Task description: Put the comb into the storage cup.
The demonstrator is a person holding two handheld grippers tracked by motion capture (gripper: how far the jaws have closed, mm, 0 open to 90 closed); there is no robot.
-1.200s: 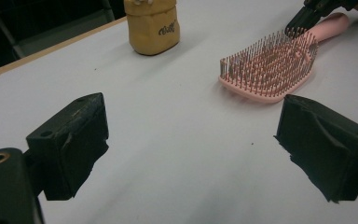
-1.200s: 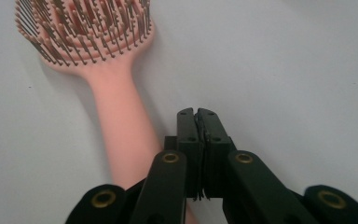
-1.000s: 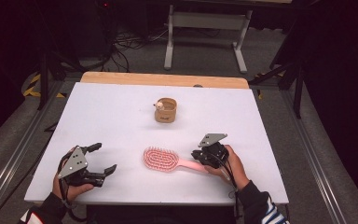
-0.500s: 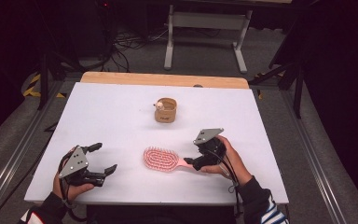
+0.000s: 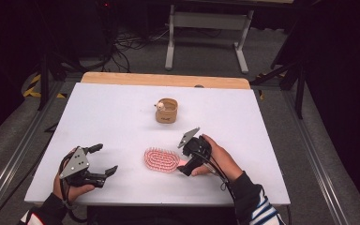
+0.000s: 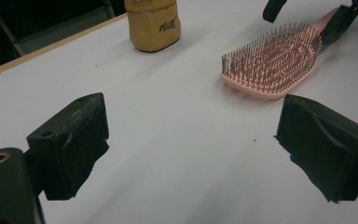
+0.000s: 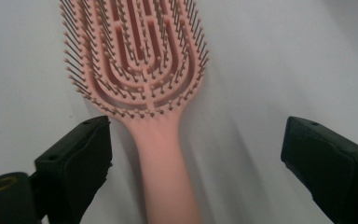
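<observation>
The pink hairbrush [image 5: 162, 160] lies flat on the white tabletop [image 5: 262, 140], bristles up, near the front edge and a little right of centre, its handle pointing toward the person's right hand. The right claw [image 5: 186, 165] has just been opening: a second ago it was clamped on the handle, and now its jaws stand wide on either side of it, the handle lying between them without either pad pressing on it. In the right gripper view the handle [image 7: 165, 172] runs up the middle of the frame, closer to the left jaw than to the right, and the brush head fans out beyond. Compared with the earlier high views, the brush now sits further left and slightly nearer the middle of the tabletop, so it looks as though it was slid or set down there and then let go. That suggests the placing step is finished and the right hand is free to draw back. The left claw [image 5: 104, 161] rests near the front left corner, jaws wide and empty, well apart from the brush. A small tan cup [image 5: 167, 110] stands upright further back, untouched and well clear of the brush.
</observation>
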